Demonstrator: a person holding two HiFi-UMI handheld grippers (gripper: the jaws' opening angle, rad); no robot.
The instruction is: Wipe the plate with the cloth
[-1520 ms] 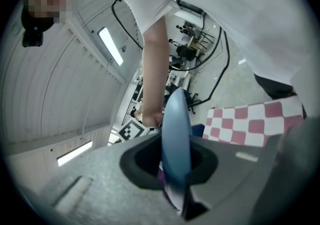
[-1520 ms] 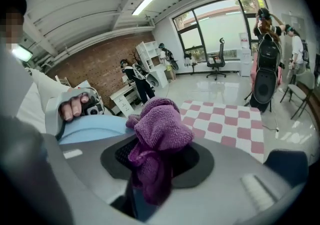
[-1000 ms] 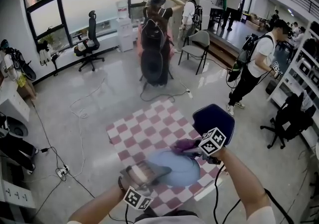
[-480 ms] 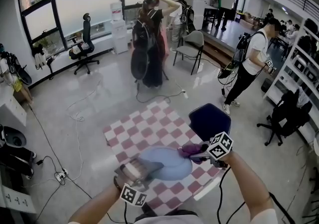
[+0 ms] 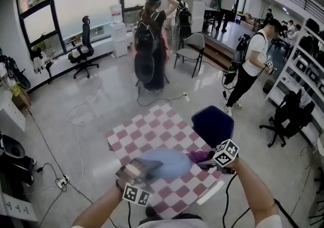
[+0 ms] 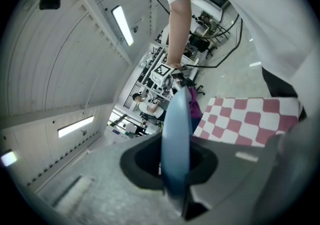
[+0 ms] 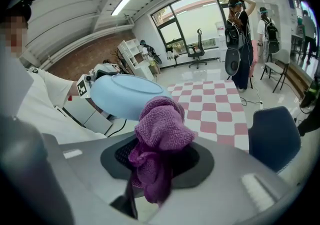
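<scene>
A light blue plate [image 5: 164,164] hangs above the checked table, held by its near rim in my left gripper [image 5: 143,169], which is shut on it. The left gripper view shows the plate [image 6: 176,144] edge-on between the jaws. My right gripper [image 5: 205,159] is shut on a purple cloth [image 5: 198,157] at the plate's right rim. The right gripper view has the bunched cloth [image 7: 159,139] in the jaws, its top against the plate [image 7: 127,96].
A red-and-white checked table [image 5: 152,130] lies under both grippers. A dark blue chair [image 5: 212,123] stands at its right edge. Several people, office chairs and floor cables fill the room beyond.
The plate has tilted and shifted a little to the left and blurs with motion. The cloth has slid from the plate's upper right face to its right rim.
</scene>
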